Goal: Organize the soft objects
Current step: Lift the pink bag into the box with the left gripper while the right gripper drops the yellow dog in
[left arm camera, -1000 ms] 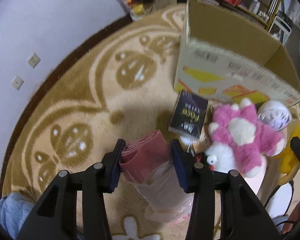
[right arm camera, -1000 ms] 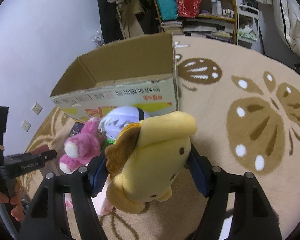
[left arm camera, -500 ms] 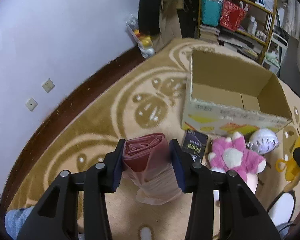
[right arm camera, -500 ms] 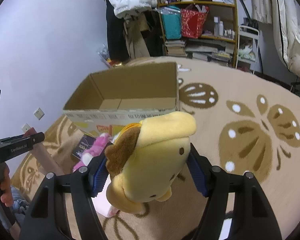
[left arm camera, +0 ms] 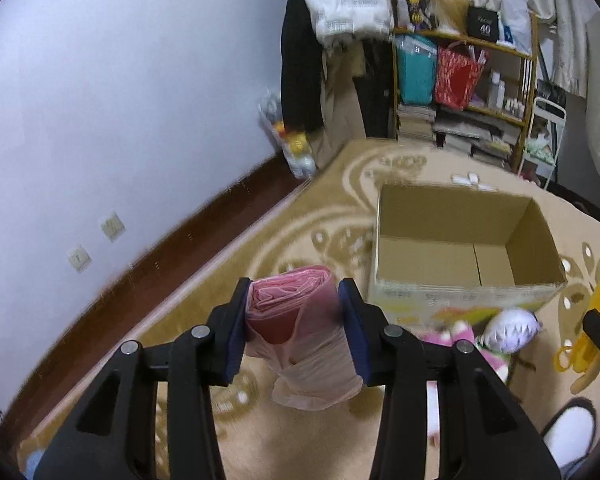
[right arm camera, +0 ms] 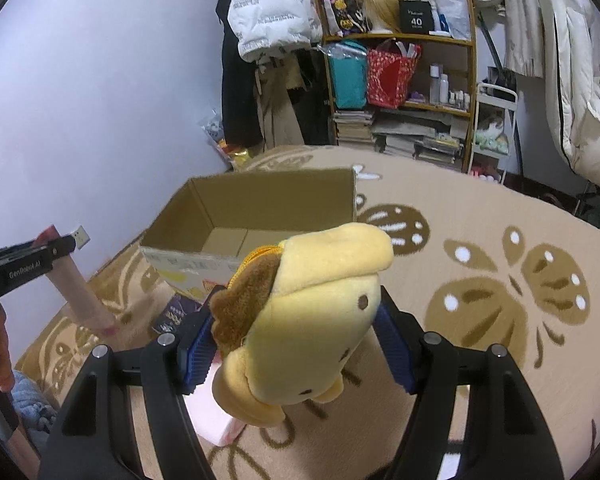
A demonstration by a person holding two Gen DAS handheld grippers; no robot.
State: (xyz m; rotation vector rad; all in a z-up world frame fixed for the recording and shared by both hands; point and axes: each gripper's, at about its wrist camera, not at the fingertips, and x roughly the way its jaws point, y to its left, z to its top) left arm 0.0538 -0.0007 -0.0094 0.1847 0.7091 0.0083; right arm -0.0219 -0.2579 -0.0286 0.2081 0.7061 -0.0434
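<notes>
My left gripper [left arm camera: 294, 312] is shut on a roll of pink plastic bags [left arm camera: 296, 320] and holds it in the air, left of an open cardboard box [left arm camera: 460, 248]. My right gripper [right arm camera: 296, 340] is shut on a yellow plush dog [right arm camera: 312, 320] with brown ears, held above the rug in front of the same box [right arm camera: 260, 220]. The box's floor shows bare. A pink plush [left arm camera: 452, 336] and a white-purple plush ball [left arm camera: 508, 330] lie on the rug in front of the box.
A beige patterned rug [right arm camera: 500, 280] covers the floor. A shelf [right arm camera: 400, 92] with bags and books stands behind the box, beside hanging coats [right arm camera: 268, 40]. A dark booklet [right arm camera: 172, 312] and a pink block [right arm camera: 216, 420] lie near the box. White bedding [right arm camera: 580, 80] hangs at right.
Both grippers have risen and tilted up with their loads. The box now shows from above with its inside visible, and the plush toys on the rug have dropped lower in view.
</notes>
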